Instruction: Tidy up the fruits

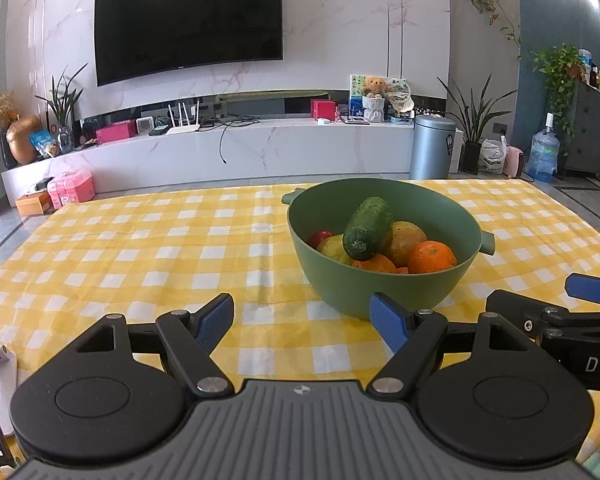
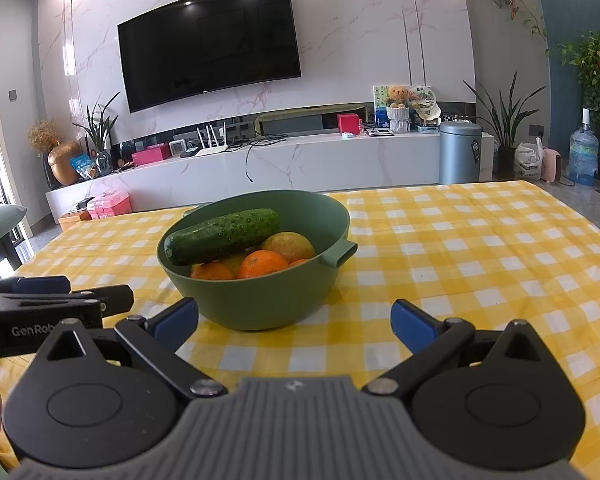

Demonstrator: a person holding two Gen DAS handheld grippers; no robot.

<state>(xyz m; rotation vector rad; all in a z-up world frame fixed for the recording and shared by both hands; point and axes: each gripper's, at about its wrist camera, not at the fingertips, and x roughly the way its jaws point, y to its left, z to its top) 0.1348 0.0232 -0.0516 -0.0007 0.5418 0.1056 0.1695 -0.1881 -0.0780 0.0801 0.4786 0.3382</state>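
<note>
Centre of both views: a round, matte green plastic bowl with side handles (image 1: 384, 280) (image 2: 260, 296) stands on the yellow-and-white checked tabletop (image 1: 140, 248) (image 2: 480, 248). It is heaped full. A dark green, bumpy cucumber (image 1: 368, 229) (image 2: 223, 236) lies tilted across the top of the pile, one end near the rim on the left in the right wrist view. Under it are bright oranges (image 1: 437, 257) (image 2: 263, 264), a yellow-green round fruit (image 1: 406, 240) (image 2: 288, 245) and, at the left of the pile in the left wrist view, a small red fruit (image 1: 320, 236).

Risks, as I judge them:
- Cucumber is perched, not seated; a nudge to it or the bowl could roll it over the rim onto the cloth.
- Pulling an orange from below would likely shift the heap.
- Bowl looks light; a one-sided push on the wall may slide it or ruck the cloth.
- Both tools sit close together at the lower frame; reaching in at once risks them knocking.

Left hand-held gripper (image 1: 304, 322): blue pads spread wide, nothing between them, just short of the bowl.
Right hand-held gripper (image 2: 294, 322): likewise spread wide and empty, pointed at the bowl's near wall, not touching it.
</note>
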